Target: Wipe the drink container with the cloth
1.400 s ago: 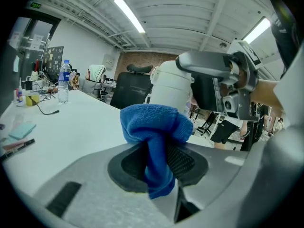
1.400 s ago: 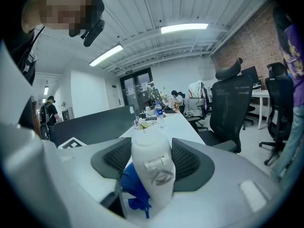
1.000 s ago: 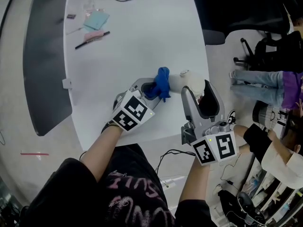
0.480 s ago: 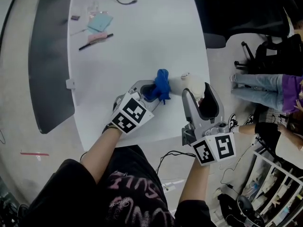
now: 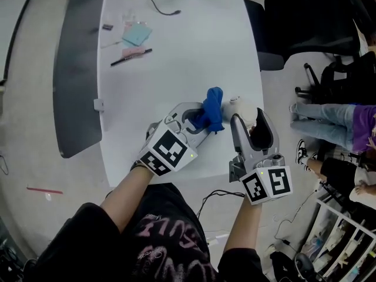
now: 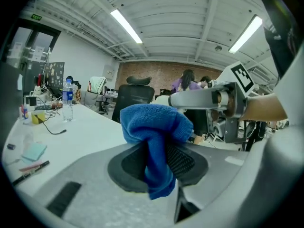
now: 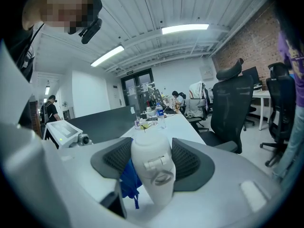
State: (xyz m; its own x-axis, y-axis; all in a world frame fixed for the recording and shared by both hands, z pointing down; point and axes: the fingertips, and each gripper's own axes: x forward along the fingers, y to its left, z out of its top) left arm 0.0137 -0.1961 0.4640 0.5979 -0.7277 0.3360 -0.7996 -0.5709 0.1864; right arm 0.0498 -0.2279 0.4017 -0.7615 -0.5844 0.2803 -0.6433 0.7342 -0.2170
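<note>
Clamping a bunched blue cloth (image 6: 156,127) between its dark ribbed pads, the left claw (image 6: 159,161) points toward the right claw (image 7: 152,161), whose two pads are pressed tight on a white drink container (image 7: 151,167). In the left gripper view the cloth mushrooms above the pads and a tail of it hangs below them. The pale container and the grey body of the other claw show just behind it. In the right gripper view the container sits squarely between the pads, with a small white fitting and a round ring on the face turned to the camera. A fold of the cloth shows low at its left side, close enough that contact looks likely, though the exact touch cannot be made out. In the head view the two claws meet over the near right part of the white surface (image 5: 176,57), with the cloth just left of the container. The left claw comes in from the lower left and the right claw from below, close to the surface's right edge. Whether the container rests on the surface or is lifted off it cannot be told. Well apart, at the far end, lie a black pen (image 5: 131,56), a teal notepad (image 5: 137,33) and a dark cable (image 5: 163,6). A grey panel (image 5: 76,69) runs along the left of the surface, and a black office chair (image 5: 305,16) stands beyond its right edge.
</note>
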